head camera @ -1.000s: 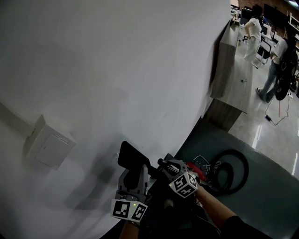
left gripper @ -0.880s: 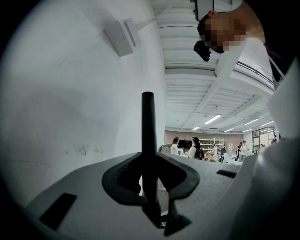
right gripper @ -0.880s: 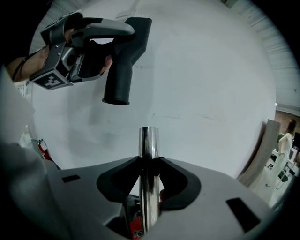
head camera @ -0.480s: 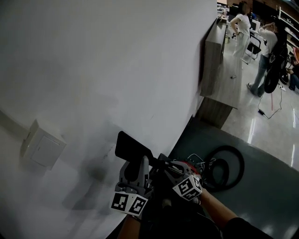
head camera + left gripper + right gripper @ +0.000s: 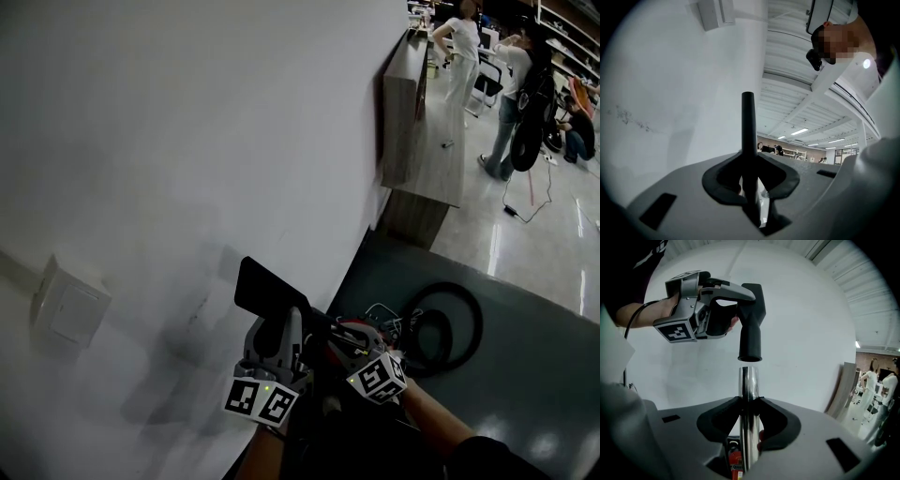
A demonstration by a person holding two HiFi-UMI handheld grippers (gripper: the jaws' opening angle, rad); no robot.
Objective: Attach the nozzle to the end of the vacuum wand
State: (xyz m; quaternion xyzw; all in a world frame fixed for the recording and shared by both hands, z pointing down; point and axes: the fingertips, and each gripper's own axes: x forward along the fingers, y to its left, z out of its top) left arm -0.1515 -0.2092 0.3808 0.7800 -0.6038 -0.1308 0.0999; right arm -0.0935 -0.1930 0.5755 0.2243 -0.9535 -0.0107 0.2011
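In the right gripper view my right gripper (image 5: 749,417) is shut on a shiny chrome vacuum wand (image 5: 748,390) that stands up between its jaws. Just above the wand's open end hangs a black nozzle (image 5: 751,329), its round socket facing the tube with a small gap between them. My left gripper (image 5: 733,310) is shut on the nozzle's wide flat part. In the left gripper view the nozzle (image 5: 748,126) shows edge-on between the left gripper (image 5: 750,176) jaws. In the head view both grippers sit low at the centre: left gripper (image 5: 281,330) with the nozzle (image 5: 270,292), right gripper (image 5: 342,349) beside it.
A white wall (image 5: 187,141) fills the left, with a small white box (image 5: 67,305) on it. The red vacuum body (image 5: 361,333) and a coiled black hose (image 5: 452,323) lie on the dark floor. A wooden counter (image 5: 412,141) and standing people (image 5: 459,56) are far back right.
The head view has swung, so the counter and people sit further left. Both grippers shifted a little together and keep their grips; the nozzle stays close over the wand.
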